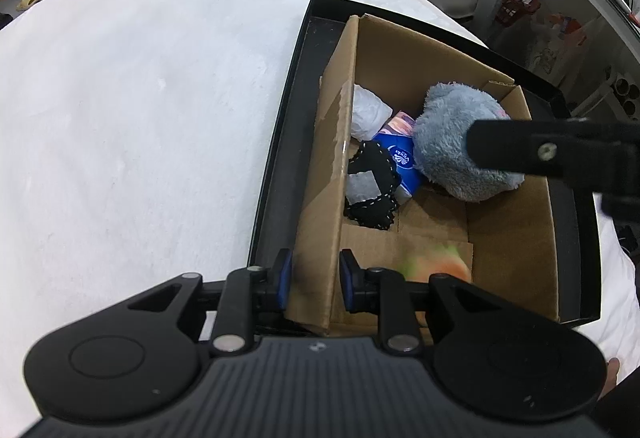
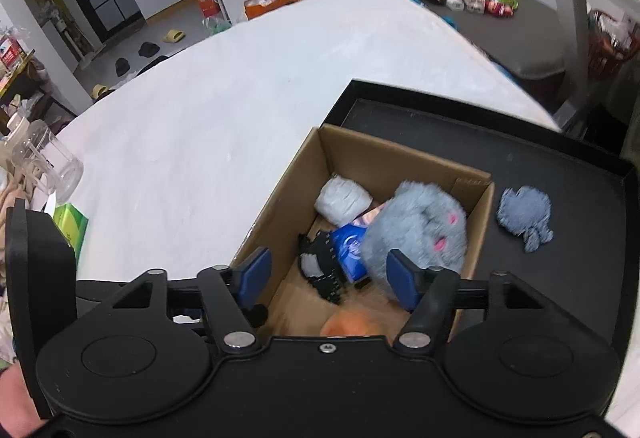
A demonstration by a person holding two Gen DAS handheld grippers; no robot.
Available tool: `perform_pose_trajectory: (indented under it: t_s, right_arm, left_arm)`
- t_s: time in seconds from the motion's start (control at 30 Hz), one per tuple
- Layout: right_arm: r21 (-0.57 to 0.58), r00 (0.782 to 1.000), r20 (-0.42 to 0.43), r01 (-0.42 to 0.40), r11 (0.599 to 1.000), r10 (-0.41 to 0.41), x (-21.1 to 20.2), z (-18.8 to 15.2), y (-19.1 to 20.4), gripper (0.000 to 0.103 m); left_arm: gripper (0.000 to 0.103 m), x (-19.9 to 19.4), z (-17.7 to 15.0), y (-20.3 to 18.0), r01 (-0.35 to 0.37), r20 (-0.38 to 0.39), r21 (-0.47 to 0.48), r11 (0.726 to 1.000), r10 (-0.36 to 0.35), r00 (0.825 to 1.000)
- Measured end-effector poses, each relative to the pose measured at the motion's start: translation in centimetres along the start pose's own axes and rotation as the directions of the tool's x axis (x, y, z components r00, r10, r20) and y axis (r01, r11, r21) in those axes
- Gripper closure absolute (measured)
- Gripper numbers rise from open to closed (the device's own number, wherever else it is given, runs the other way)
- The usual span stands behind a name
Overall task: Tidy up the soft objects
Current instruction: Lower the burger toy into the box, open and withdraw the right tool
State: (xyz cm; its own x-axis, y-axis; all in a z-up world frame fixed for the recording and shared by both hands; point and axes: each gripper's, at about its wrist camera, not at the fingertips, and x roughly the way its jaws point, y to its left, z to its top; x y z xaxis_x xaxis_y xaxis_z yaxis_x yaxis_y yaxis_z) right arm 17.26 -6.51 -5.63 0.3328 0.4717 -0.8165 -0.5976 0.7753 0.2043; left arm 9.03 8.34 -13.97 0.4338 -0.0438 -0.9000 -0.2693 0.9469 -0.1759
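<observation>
- Blue-padded fingers of the left gripper (image 1: pixel 315 280) stand close together astride the near left wall of the cardboard box (image 1: pixel 326 142), pinching that wall between the pads.
- Wide apart are the fingers of the right gripper (image 2: pixel 330 276); nothing is pressed between its pads, and it hangs over the box's open top with the grey plush toy (image 2: pixel 416 228) just below and beyond its right finger.
- Inside the box lie the grey plush toy against the far right corner, a blue tissue pack (image 1: pixel 402 162) beside it, a white crumpled bundle (image 1: pixel 370 112) at the far left, a black stitched fabric piece (image 1: pixel 372 190) near the left wall, and a blurred orange and green soft thing (image 1: pixel 438 266) at the near end.
- Around the box sits a black tray (image 2: pixel 560 278) on the white table (image 1: pixel 140 118).
- On the tray's floor, outside the box to its right, lies a small grey-blue fabric piece (image 2: pixel 524 216).
</observation>
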Motion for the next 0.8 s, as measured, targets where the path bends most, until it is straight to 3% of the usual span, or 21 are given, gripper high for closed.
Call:
perform_pose_trajectory:
  t_s: [0.13, 0.43, 0.53, 0.67, 0.8]
  right_arm:
    - [-0.013, 0.999, 0.028, 0.028, 1.000, -0.027, -0.8, 0.2, -0.9, 0.024]
    - [-0.021, 0.995, 0.065, 0.073, 0.997, -0.072, -2.4, 0.6, -4.3, 0.019]
    - [-0.015, 0.994, 0.073, 0.081, 0.997, -0.079, -2.7, 0.7, -5.5, 0.018]
    - [-0.001, 0.993, 0.079, 0.083, 0.997, -0.083, -2.8, 0.8, -7.3, 0.017]
    - [0.010, 0.994, 0.073, 0.083, 0.996, -0.084, -2.4, 0.8, -9.2, 0.017]
  left_arm:
    - [0.078, -0.1, 0.1, -0.2, -0.013, 0.007, 0.005, 1.000, 0.013, 1.000]
    - [0.074, 0.0, 0.3, -0.6, -0.045, -0.003, -0.001, 0.999, 0.045, 0.999]
    - [0.069, 0.0, 0.5, -0.7, -0.060, -0.010, -0.005, 0.998, 0.060, 0.998]
    - [0.055, -0.1, 0.8, -0.9, -0.078, -0.008, -0.014, 0.997, 0.078, 0.997]
    - [0.049, -0.2, 1.2, -1.4, -0.098, -0.006, -0.011, 0.995, 0.098, 0.995]
